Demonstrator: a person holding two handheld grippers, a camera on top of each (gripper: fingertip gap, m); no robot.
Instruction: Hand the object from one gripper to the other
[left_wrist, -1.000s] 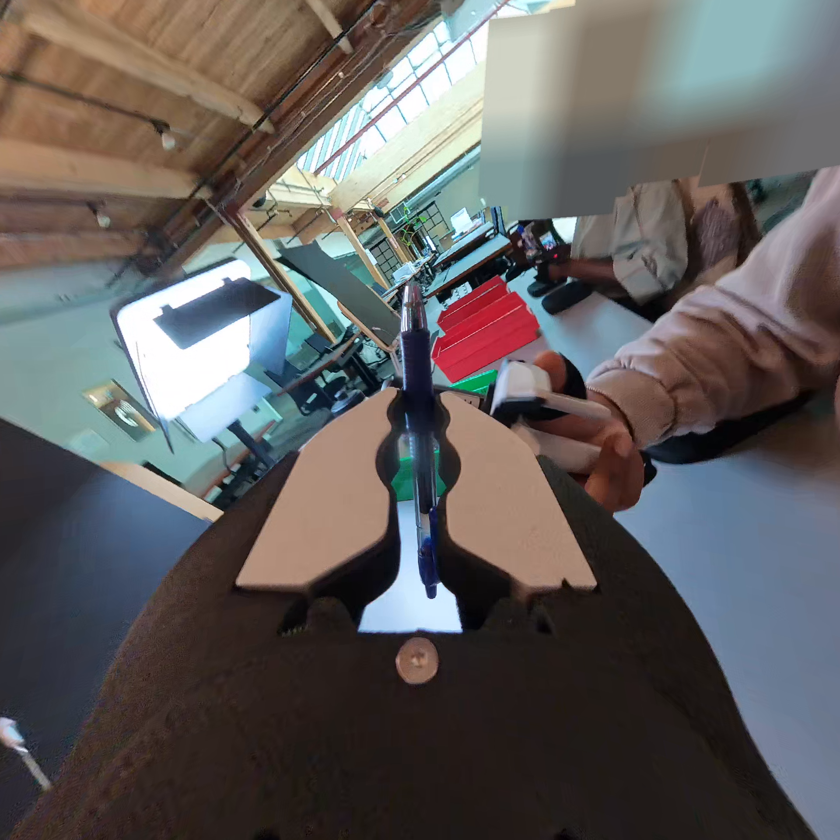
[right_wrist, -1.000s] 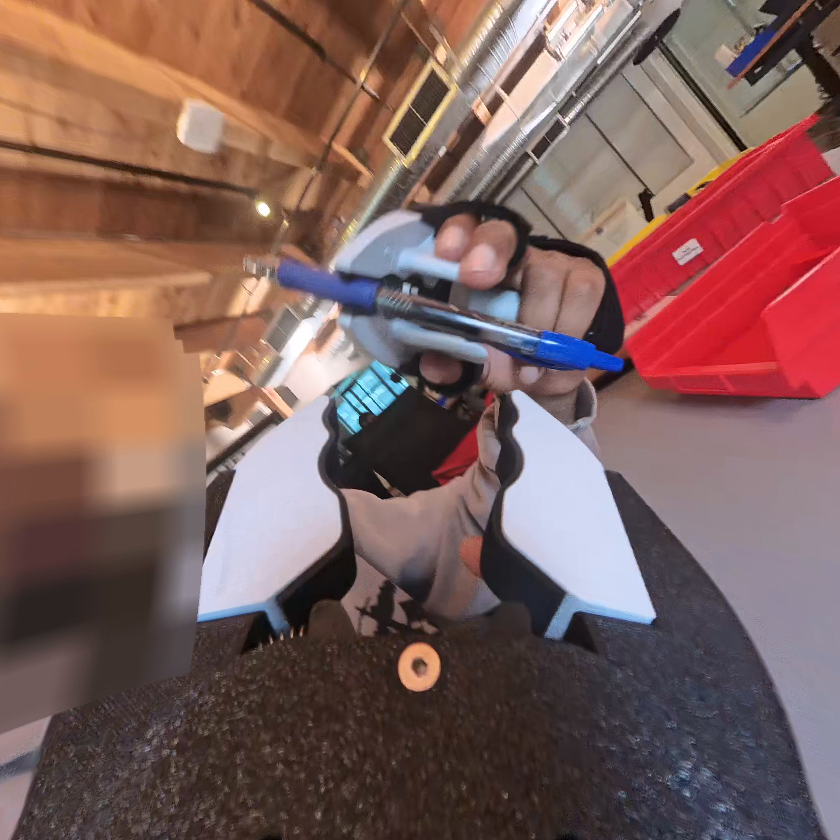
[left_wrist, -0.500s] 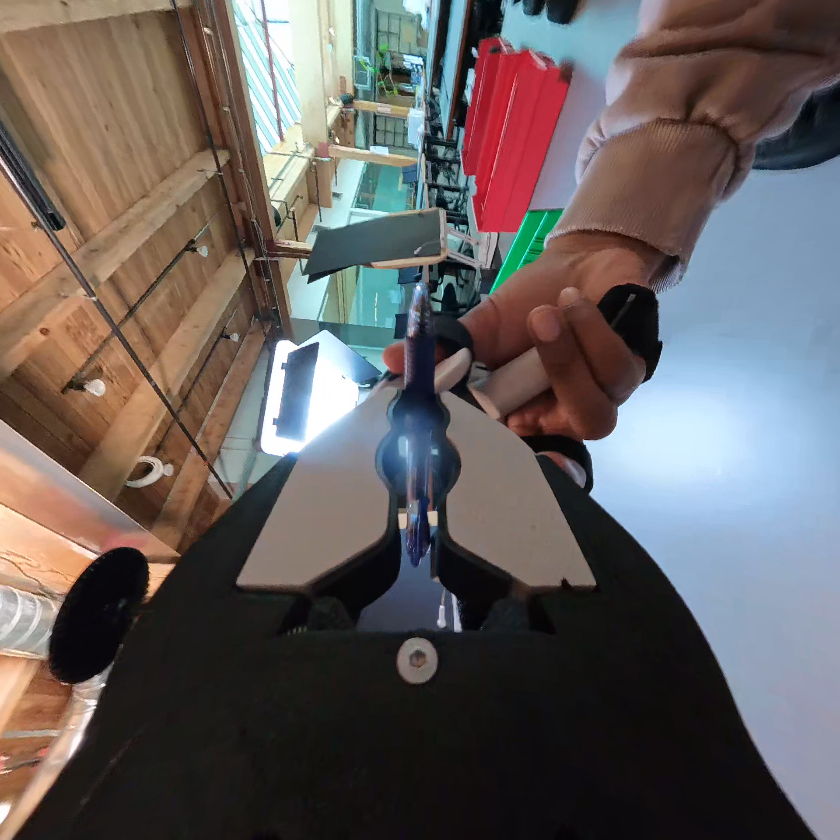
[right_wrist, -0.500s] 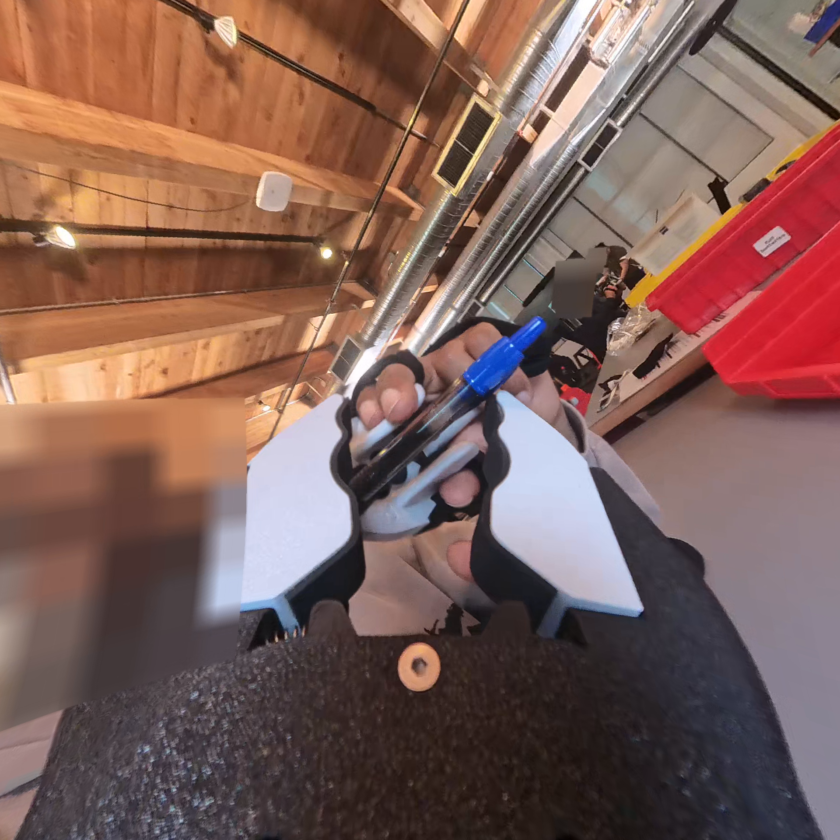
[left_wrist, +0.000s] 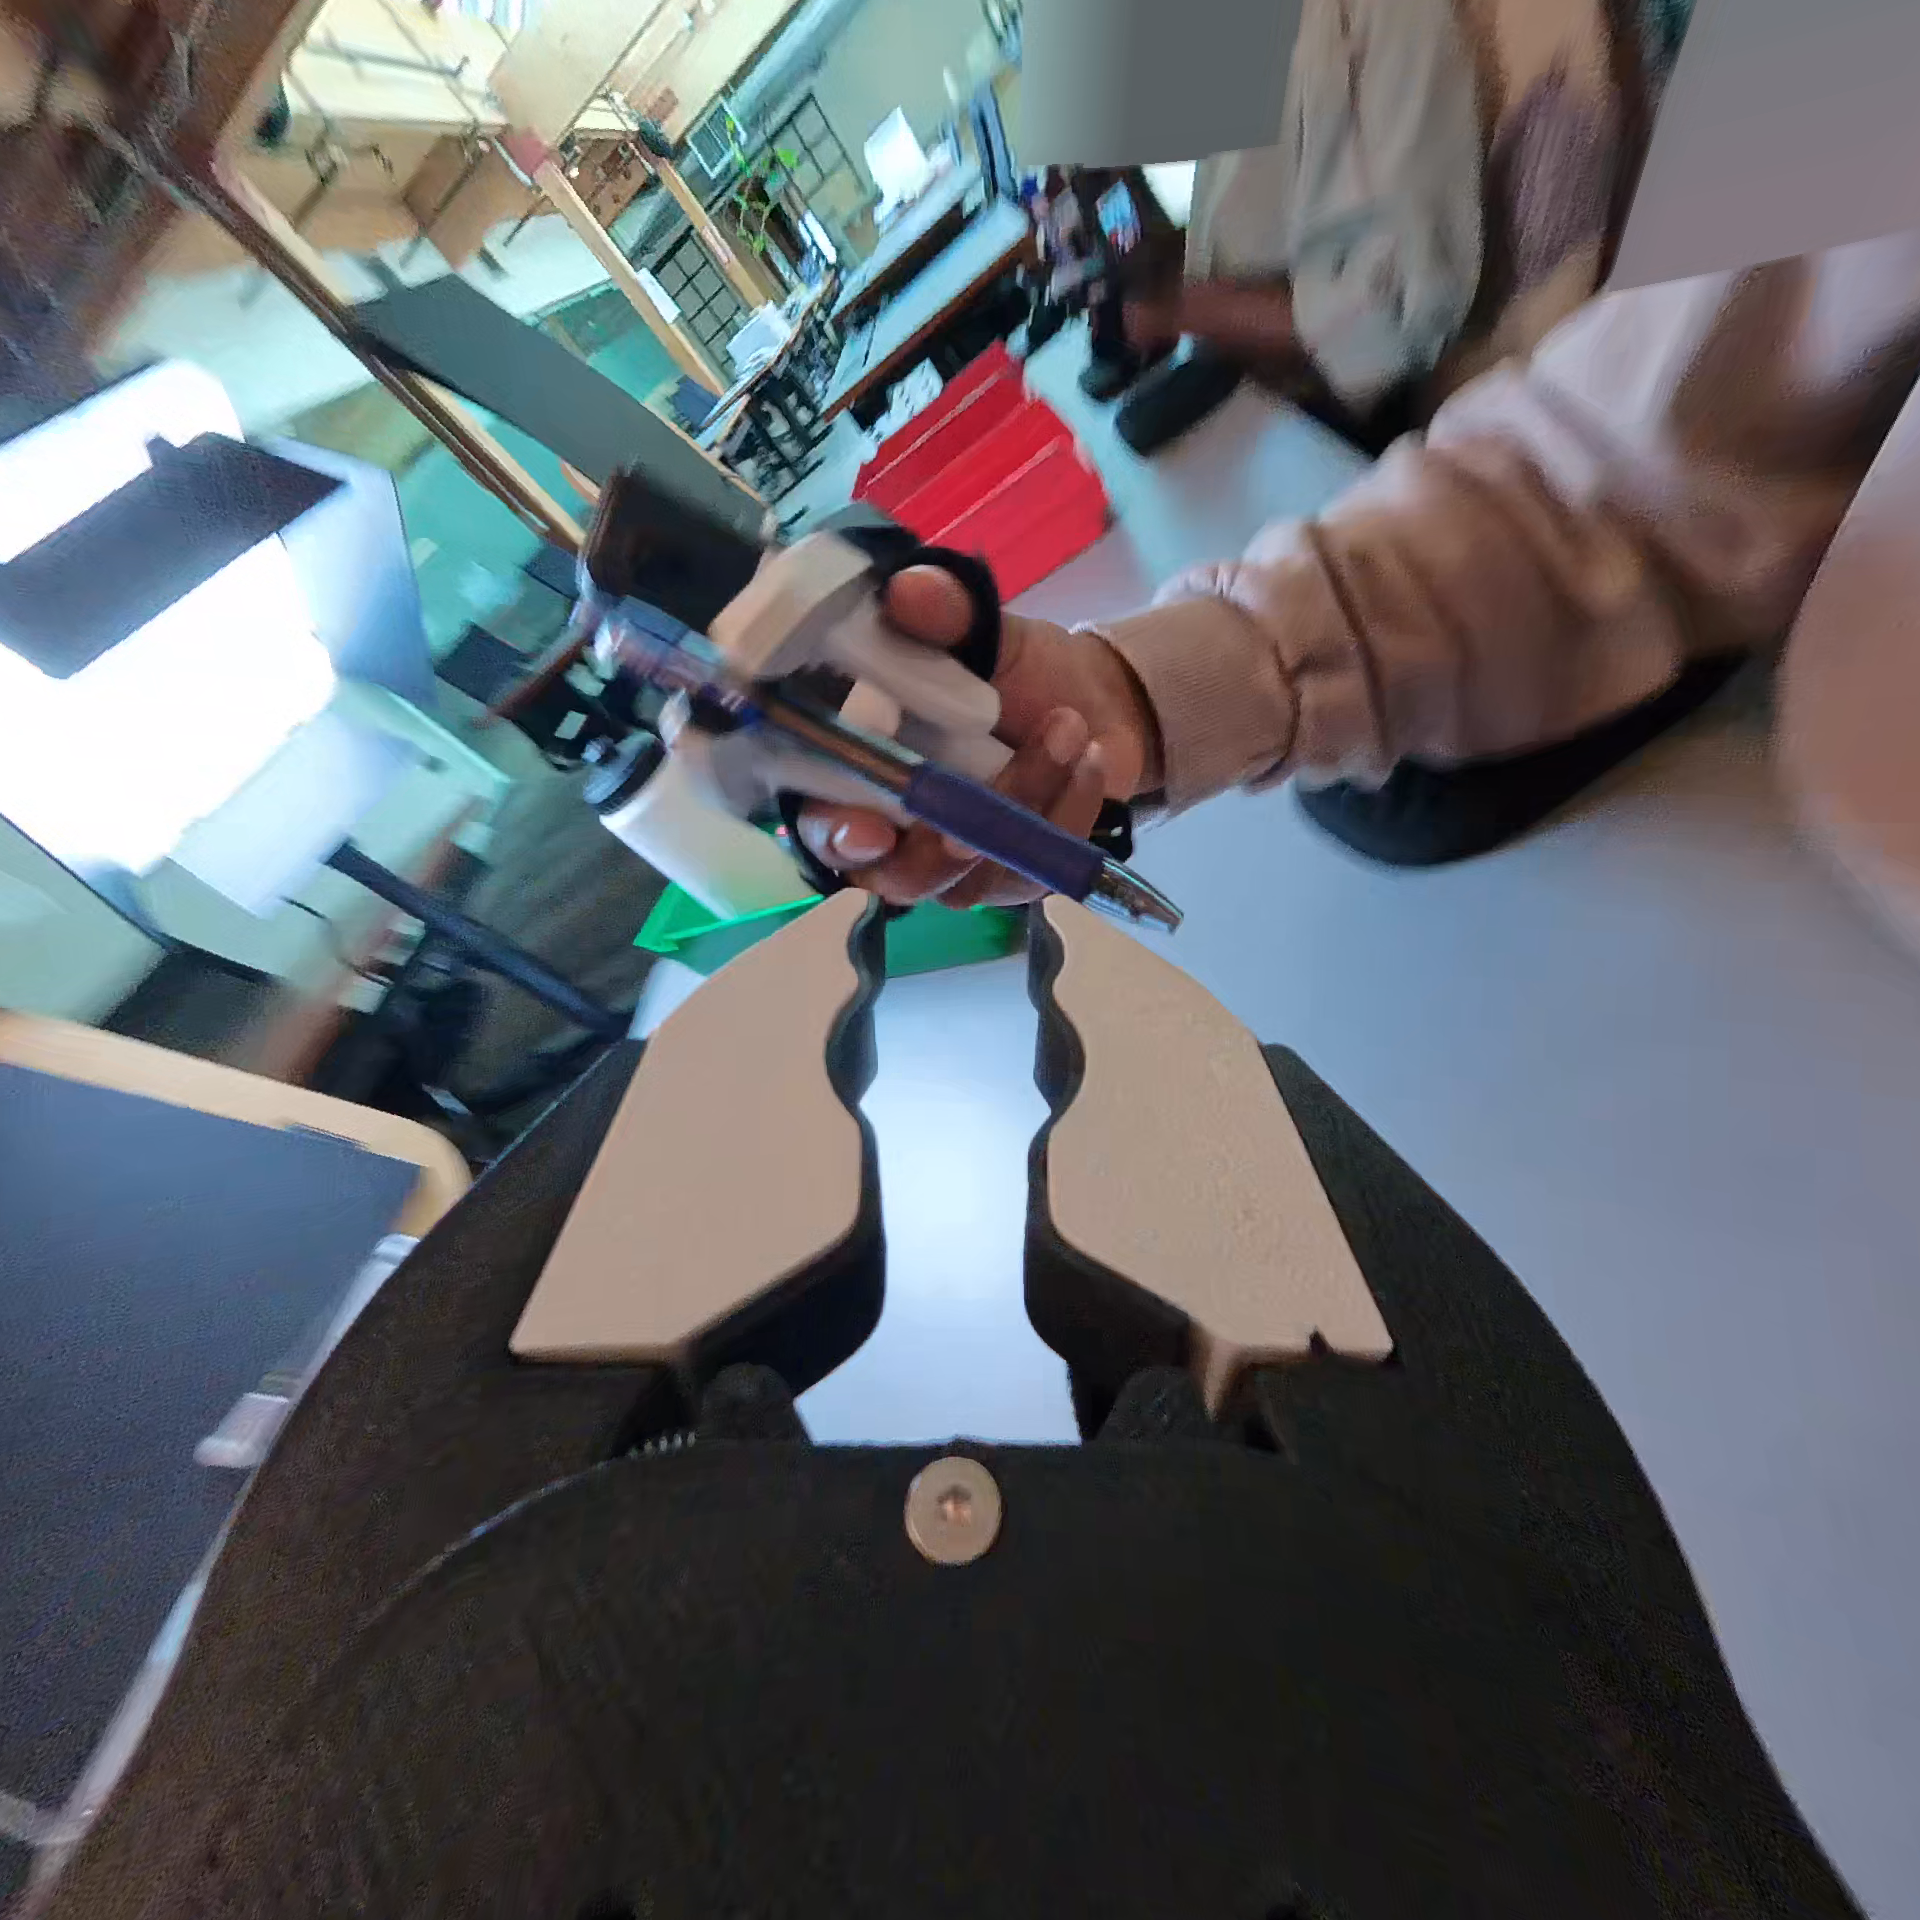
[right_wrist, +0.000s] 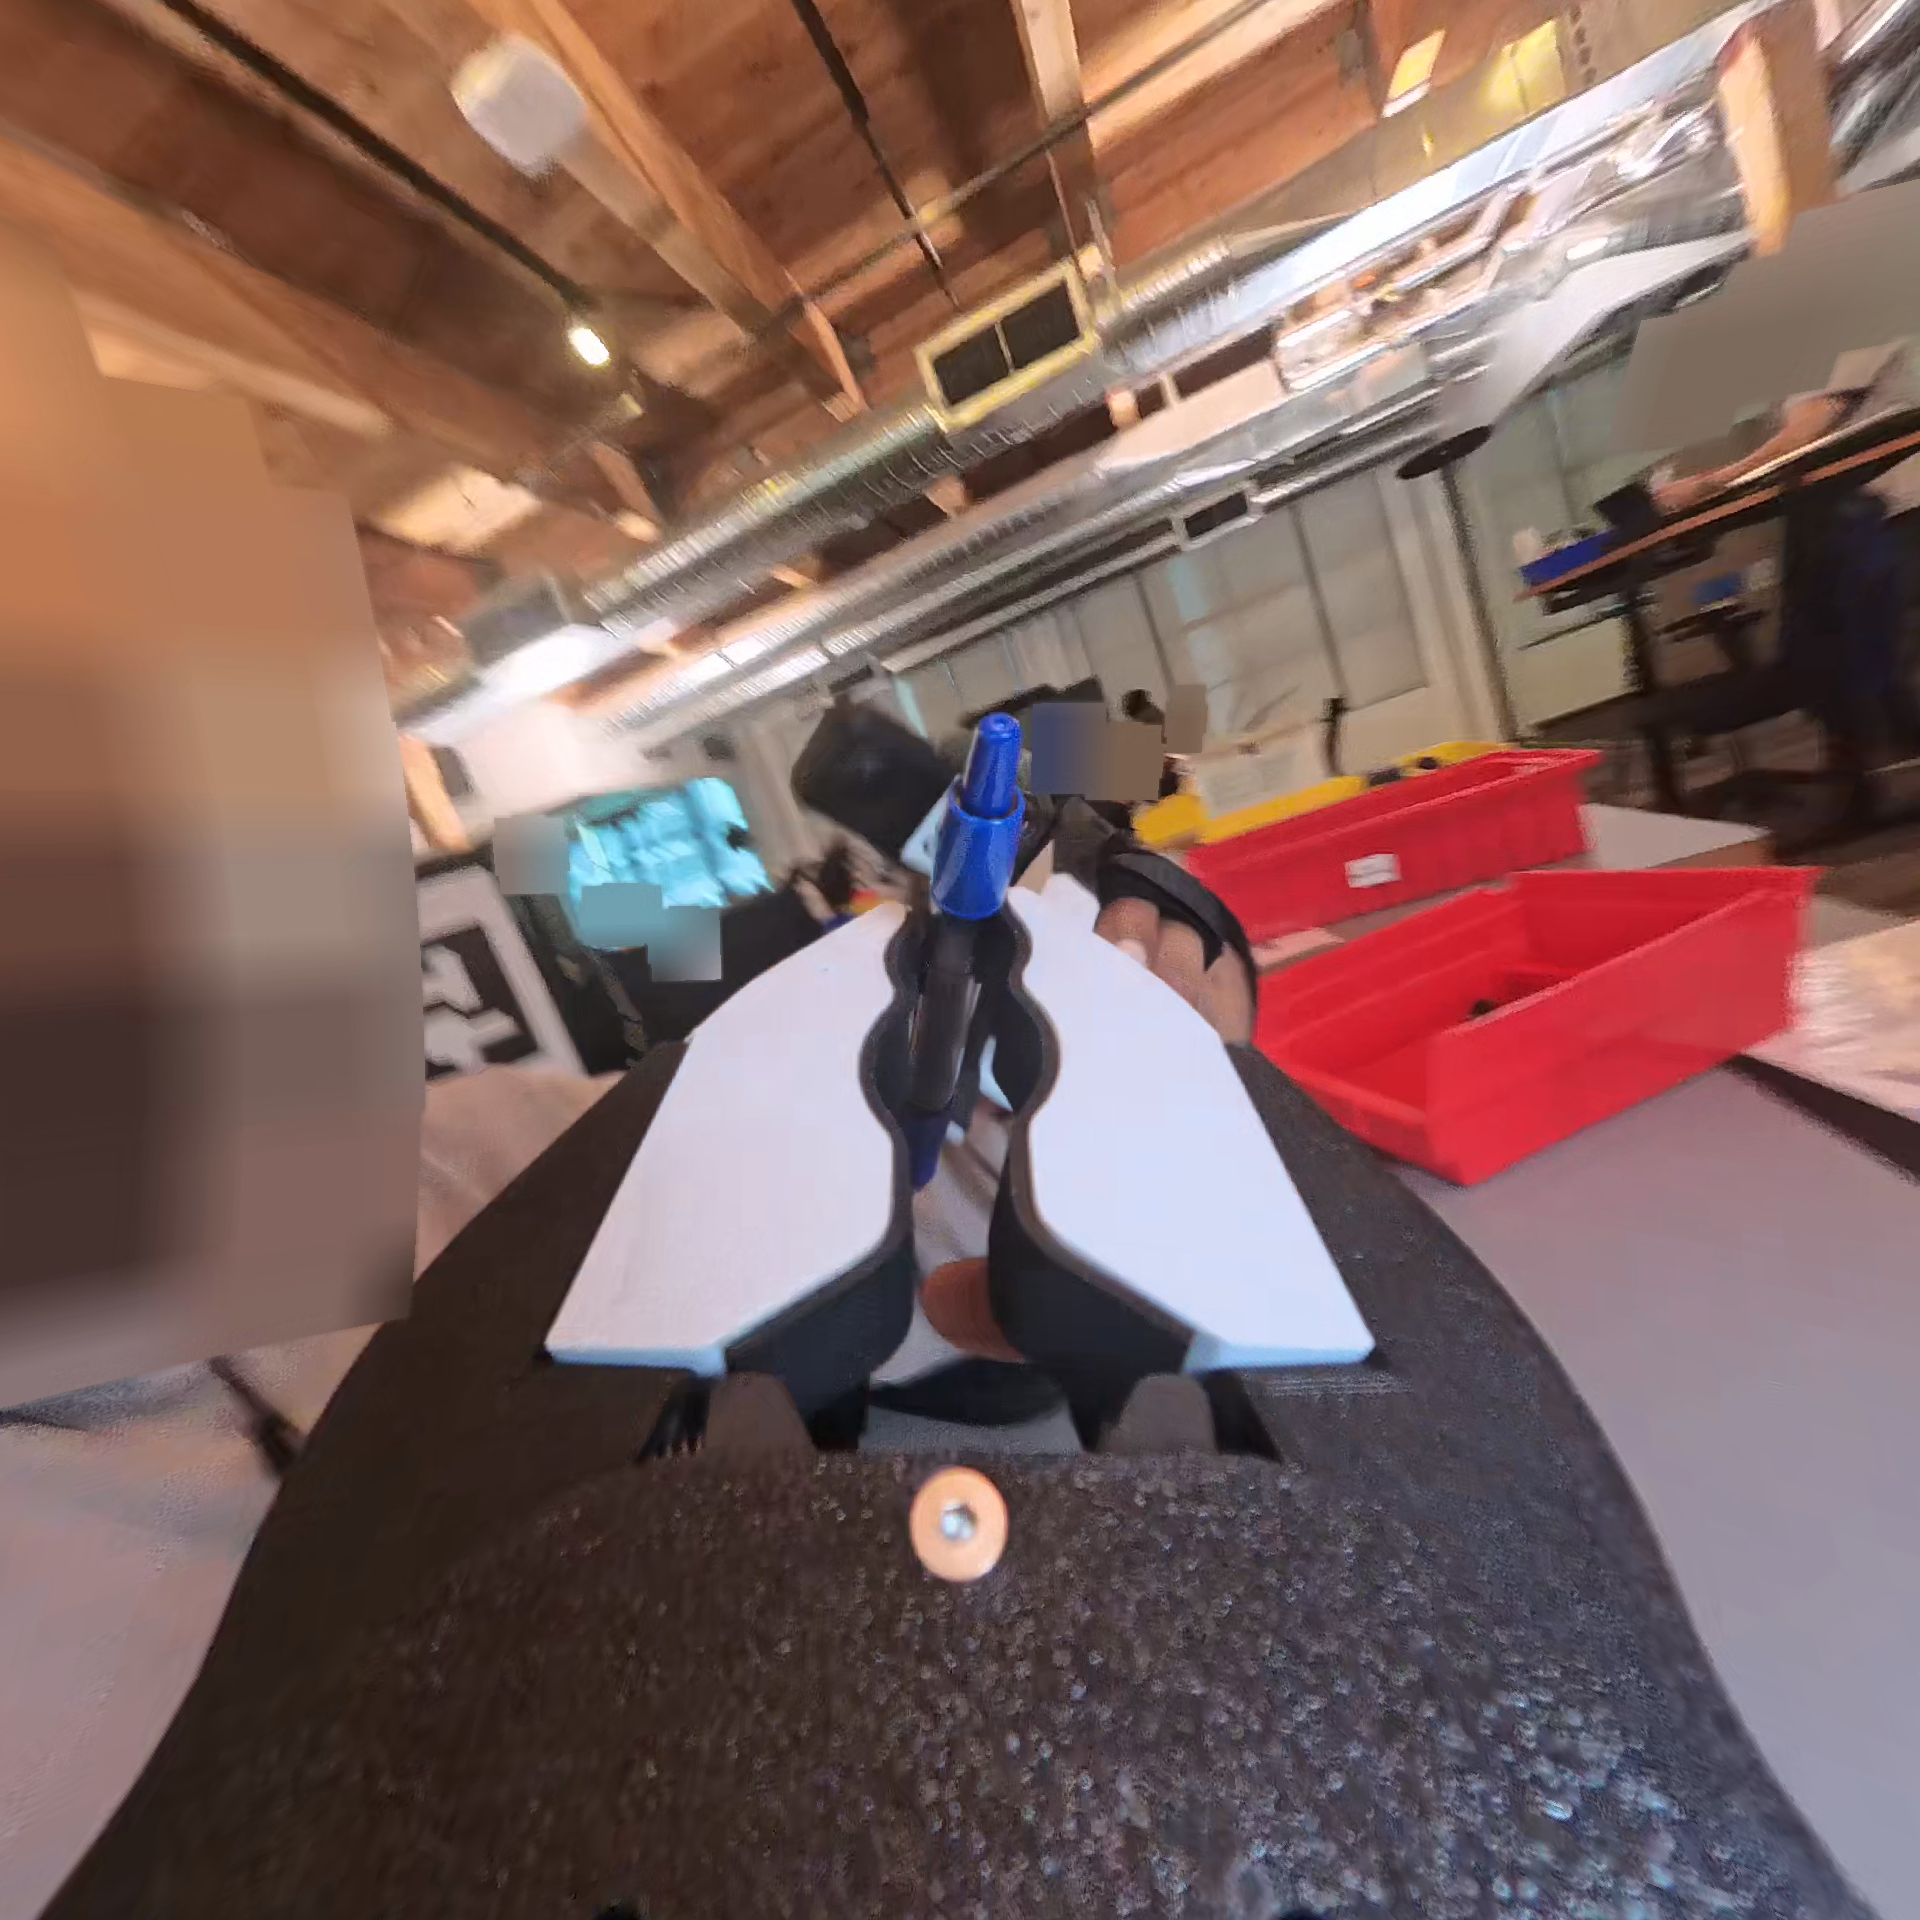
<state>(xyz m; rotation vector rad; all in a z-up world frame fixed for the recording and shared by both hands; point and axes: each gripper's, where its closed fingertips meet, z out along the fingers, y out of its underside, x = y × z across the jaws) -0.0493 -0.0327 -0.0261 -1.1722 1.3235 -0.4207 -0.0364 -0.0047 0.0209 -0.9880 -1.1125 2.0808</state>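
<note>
Right gripper (right_wrist: 961, 925) clenched on blue pen (right_wrist: 954, 940), cap end poking out past the fingertips (also seen from the left wrist view). Left gripper (left_wrist: 951, 920) released, holding nothing. Handover apparently done; 0 steps visibly left.

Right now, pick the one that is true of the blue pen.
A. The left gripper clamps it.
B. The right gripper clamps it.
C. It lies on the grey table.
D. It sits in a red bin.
B. In the right wrist view the right gripper is shut on the blue pen, while the left gripper stands open with nothing between its fingers.
</note>
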